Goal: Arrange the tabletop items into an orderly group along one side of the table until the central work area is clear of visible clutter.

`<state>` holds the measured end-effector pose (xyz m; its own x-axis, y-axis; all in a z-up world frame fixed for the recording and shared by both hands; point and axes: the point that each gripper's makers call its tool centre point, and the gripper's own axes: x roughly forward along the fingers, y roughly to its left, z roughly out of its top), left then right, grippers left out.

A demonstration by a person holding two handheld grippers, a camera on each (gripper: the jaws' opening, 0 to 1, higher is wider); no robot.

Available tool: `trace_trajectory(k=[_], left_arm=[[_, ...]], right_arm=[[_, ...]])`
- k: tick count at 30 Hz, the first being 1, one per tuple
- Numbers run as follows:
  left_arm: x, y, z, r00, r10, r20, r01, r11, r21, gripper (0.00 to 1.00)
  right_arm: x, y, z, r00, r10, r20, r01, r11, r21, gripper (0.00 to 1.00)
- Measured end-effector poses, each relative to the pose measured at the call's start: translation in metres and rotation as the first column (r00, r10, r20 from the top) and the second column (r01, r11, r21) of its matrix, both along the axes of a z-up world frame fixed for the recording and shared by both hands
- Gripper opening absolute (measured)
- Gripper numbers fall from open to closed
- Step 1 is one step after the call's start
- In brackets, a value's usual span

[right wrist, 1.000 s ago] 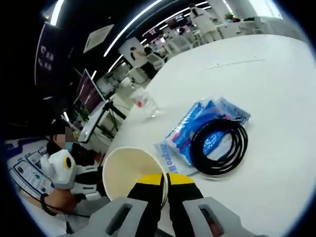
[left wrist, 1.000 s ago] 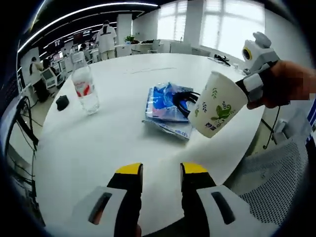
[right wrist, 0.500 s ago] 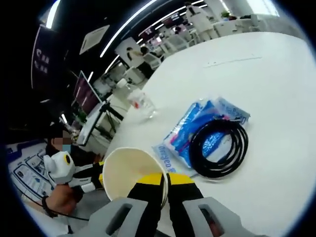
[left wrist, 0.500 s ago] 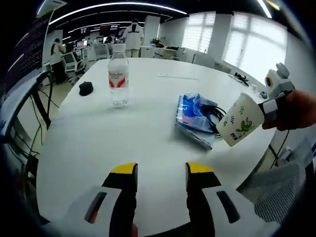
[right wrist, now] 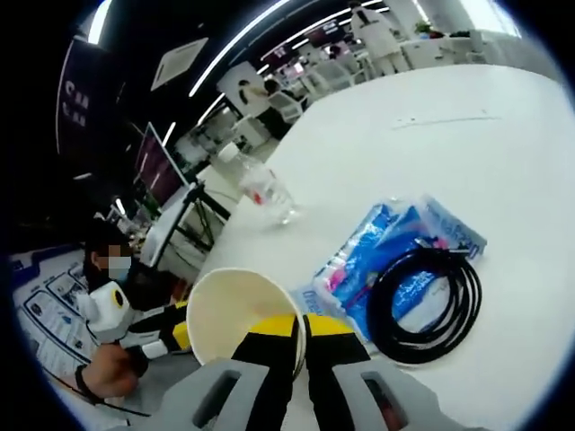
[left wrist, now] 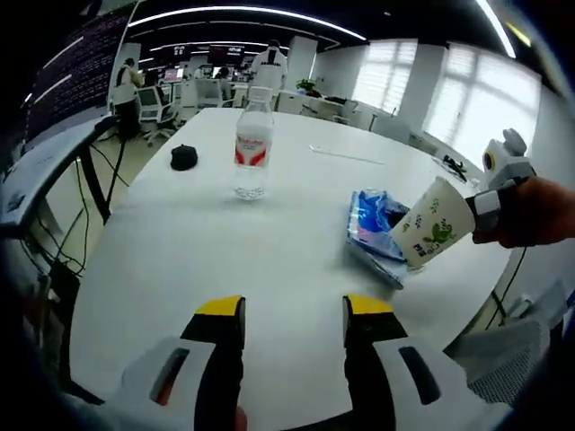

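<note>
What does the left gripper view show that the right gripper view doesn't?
Left gripper view alone: the open left claw low over the white table, a black mouse beyond the bottle, and the leaf print on the cup's outside. Right gripper view alone: the cup's empty inside, the right claw shut on its rim, and the full black cable coil lying on the blue packet. Both share: the cup, the water bottle, the packet, the table.

My right tongs [right wrist: 301, 334] pinch the rim of a paper cup [right wrist: 235, 310] above the white counter [right wrist: 467, 153], near a coiled black cable [right wrist: 424, 303] on blue packets [right wrist: 388, 256].
</note>
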<state>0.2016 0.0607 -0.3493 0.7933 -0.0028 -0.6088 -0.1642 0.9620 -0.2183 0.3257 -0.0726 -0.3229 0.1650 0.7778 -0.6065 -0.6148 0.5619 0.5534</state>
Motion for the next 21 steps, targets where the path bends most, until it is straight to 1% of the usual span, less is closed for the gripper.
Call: trace_trajectory(k=[2, 3, 7, 8, 10, 12, 14, 16, 17, 18, 20, 21], left_arm=[[-0.001, 0.001, 0.0, 1.0, 0.004, 0.001, -0.004, 1.0, -0.003, 0.43], [-0.001, 0.001, 0.0, 1.0, 0.005, 0.001, -0.005, 1.0, -0.003, 0.43], [-0.002, 0.001, 0.0, 1.0, 0.007, 0.002, -0.007, 1.0, -0.008, 0.44], [-0.002, 0.001, 0.0, 1.0, 0.007, 0.002, -0.007, 1.0, -0.007, 0.44], [-0.002, 0.002, -0.001, 1.0, 0.006, 0.0, -0.006, 1.0, 0.0, 0.44], [-0.002, 0.003, 0.0, 1.0, 0.008, 0.003, -0.008, 1.0, -0.001, 0.44], [-0.001, 0.003, 0.002, 1.0, 0.006, 0.004, -0.006, 1.0, 0.003, 0.45], [-0.001, 0.003, 0.002, 1.0, -0.001, 0.003, 0.001, 1.0, 0.007, 0.46], [0.0, 0.003, 0.003, 1.0, -0.002, 0.005, 0.002, 1.0, 0.007, 0.46], [0.0, 0.003, 0.004, 1.0, -0.004, 0.007, 0.004, 1.0, 0.01, 0.46], [0.0, 0.003, 0.005, 1.0, -0.001, 0.01, 0.001, 1.0, 0.007, 0.46], [0.0, 0.003, 0.005, 1.0, 0.001, 0.011, -0.001, 1.0, 0.004, 0.47]], right_arm=[[-0.002, 0.01, 0.004, 1.0, 0.01, 0.003, -0.01, 1.0, 0.001, 0.0], [0.004, 0.014, 0.003, 1.0, 0.014, 0.003, -0.014, 1.0, 0.002, 0.0], [0.009, 0.026, 0.002, 1.0, 0.023, 0.001, -0.023, 1.0, 0.0, 0.0], [0.01, 0.029, 0.002, 1.0, 0.023, 0.001, -0.023, 1.0, 0.0, 0.0], [0.005, 0.032, 0.004, 1.0, 0.022, 0.001, -0.022, 1.0, -0.001, 0.0], [0.011, 0.034, 0.003, 1.0, 0.013, -0.005, -0.013, 1.0, -0.002, 0.0], [0.009, 0.038, 0.004, 1.0, 0.004, -0.011, -0.004, 1.0, -0.006, 0.0], [0.014, 0.042, 0.003, 1.0, -0.005, -0.019, 0.005, 1.0, -0.009, 0.0], [0.022, 0.048, 0.001, 1.0, -0.013, -0.027, 0.013, 1.0, -0.01, 0.0], [0.025, 0.05, 0.001, 0.999, -0.02, -0.033, 0.02, 1.0, -0.009, 0.0], [0.028, 0.053, 0.001, 0.998, -0.041, -0.045, 0.041, 0.999, -0.005, 0.0], [0.033, 0.056, 0.001, 0.997, -0.055, -0.052, 0.054, 0.999, -0.006, 0.0]])
